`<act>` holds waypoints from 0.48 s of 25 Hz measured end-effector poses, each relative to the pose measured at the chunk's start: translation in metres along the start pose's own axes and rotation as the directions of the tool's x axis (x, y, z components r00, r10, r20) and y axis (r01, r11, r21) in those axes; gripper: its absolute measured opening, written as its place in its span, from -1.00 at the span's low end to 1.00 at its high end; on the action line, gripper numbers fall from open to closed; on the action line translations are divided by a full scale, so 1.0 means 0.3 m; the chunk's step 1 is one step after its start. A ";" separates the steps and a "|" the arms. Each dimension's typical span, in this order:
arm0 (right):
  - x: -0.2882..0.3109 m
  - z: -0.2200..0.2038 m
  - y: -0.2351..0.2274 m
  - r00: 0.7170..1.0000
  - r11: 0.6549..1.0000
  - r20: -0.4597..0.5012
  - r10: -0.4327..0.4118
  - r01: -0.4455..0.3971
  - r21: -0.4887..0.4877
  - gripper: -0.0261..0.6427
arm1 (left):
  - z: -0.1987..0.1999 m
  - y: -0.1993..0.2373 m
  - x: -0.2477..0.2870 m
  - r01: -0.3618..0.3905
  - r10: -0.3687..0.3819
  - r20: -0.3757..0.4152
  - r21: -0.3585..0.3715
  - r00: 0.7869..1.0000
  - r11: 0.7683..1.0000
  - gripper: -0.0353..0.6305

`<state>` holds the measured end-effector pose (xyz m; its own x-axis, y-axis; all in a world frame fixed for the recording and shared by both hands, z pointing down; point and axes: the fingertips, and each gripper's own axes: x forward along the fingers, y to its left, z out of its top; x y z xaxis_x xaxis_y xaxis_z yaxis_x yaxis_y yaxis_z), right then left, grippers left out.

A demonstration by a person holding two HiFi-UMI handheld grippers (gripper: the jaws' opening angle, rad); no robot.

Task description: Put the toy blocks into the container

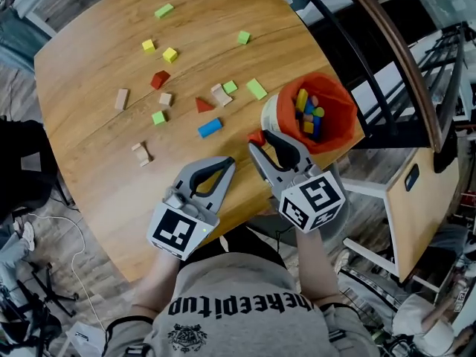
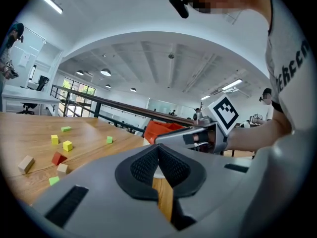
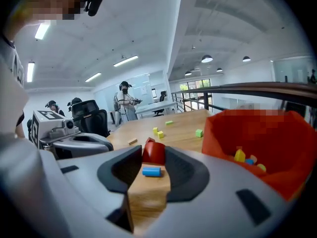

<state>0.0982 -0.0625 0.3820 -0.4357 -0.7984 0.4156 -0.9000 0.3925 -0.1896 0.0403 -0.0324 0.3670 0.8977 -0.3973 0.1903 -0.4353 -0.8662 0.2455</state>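
Observation:
A small red block (image 1: 256, 136) is pinched at the tips of my right gripper (image 1: 257, 142), just left of the white container with an orange liner (image 1: 336, 129). Seen in the right gripper view, the red block (image 3: 154, 152) sits between the pads, and the container (image 3: 257, 133) stands close on the right with several coloured blocks inside. My left gripper (image 1: 227, 163) rests beside it near the table's front edge, shut and empty. Loose blocks lie ahead: a blue one (image 1: 210, 128), a red triangle (image 1: 203, 105), green (image 1: 256, 88), yellow (image 1: 170, 54) and plain wood (image 1: 121, 99).
The round wooden table (image 1: 97, 169) ends just beneath both grippers. A black railing (image 1: 372, 65) curves past behind the container, and a wooden cabinet (image 1: 416, 199) stands lower right. People at desks (image 3: 126, 100) are in the background.

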 end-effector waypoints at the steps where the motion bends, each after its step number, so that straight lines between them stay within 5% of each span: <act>1: -0.018 0.009 -0.004 1.000 1.000 0.012 -0.003 0.003 0.001 -0.47 | 0.005 -0.013 0.008 0.006 -0.006 0.001 0.005 1.000 1.000 -0.85; 12: -0.217 0.084 -0.069 0.990 0.997 0.122 -0.077 0.078 0.001 -0.47 | 0.048 -0.151 0.097 0.094 -0.094 0.004 0.068 0.996 0.993 -0.85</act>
<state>0.1449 -0.0301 0.3364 -0.3632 -0.8759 0.3178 -0.9311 0.3288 -0.1579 0.0870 -0.0091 0.3477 0.9349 -0.3152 0.1631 -0.3439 -0.9182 0.1966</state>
